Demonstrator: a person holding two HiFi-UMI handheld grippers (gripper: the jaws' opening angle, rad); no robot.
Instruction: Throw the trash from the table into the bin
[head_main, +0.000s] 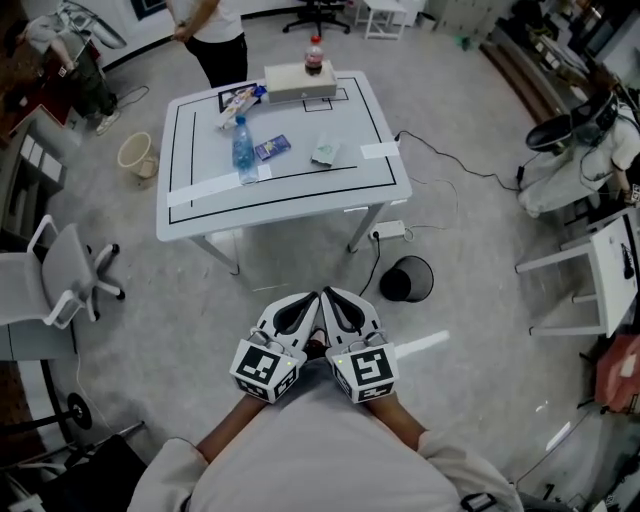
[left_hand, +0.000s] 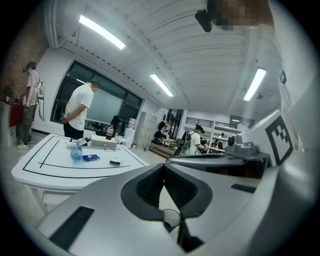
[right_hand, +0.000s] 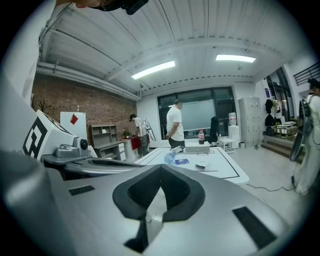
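Now the left gripper (head_main: 308, 302) and right gripper (head_main: 335, 300) are clenched on nothing, side by side, since the bottle (head_main: 244, 150) on the table (head_main: 300, 195) is far off.

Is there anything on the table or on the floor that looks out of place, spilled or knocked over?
Nothing looks spilled or broken. Only the litter is out of place: a clear bottle, a blue packet and a crumpled wrapper sit loose on the table, while the black bin stands upright on the floor.
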